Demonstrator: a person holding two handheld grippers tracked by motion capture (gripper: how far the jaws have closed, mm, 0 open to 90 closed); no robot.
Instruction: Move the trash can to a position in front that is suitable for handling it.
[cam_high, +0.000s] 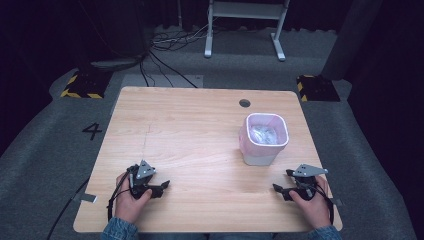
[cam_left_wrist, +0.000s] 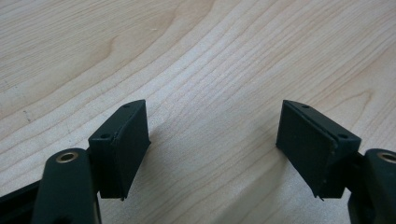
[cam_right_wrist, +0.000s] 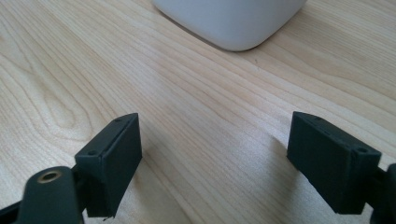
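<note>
Bin (cam_right_wrist: 232, 21) top cut off

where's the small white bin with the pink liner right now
In the high view the small white bin with the pink liner stands upright on the right half of the wooden table, just ahead of the right gripper, below the round cable hole.
</note>
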